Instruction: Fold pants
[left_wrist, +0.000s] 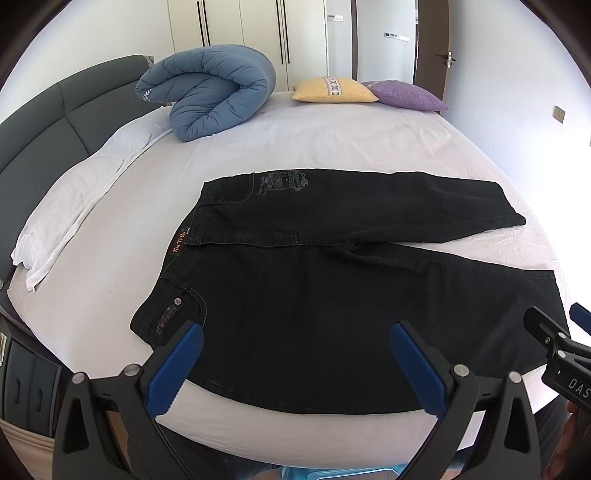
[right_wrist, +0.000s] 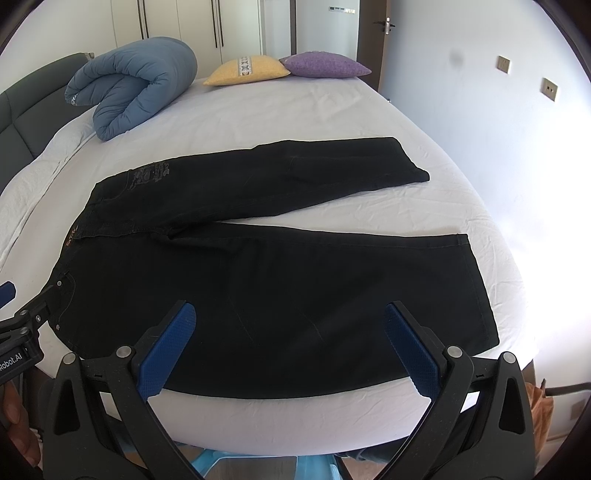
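On white bed (left_wrist: 332, 140), black pants (left_wrist: 314, 288) flat.

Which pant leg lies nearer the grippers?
The plain leg along the bed's near edge; the far leg carries the printed graphic near its waist.

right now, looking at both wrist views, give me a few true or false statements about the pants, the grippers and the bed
1. The black pants lie spread flat with both legs apart. True.
2. The left gripper is shut on the waistband. False: it is open and holds nothing.
3. The right gripper is open. True.
4. The blue duvet covers the pants. False: it sits rolled up near the headboard, apart from them.
5. A yellow pillow and a purple pillow sit side by side on the far edge of the bed. True.
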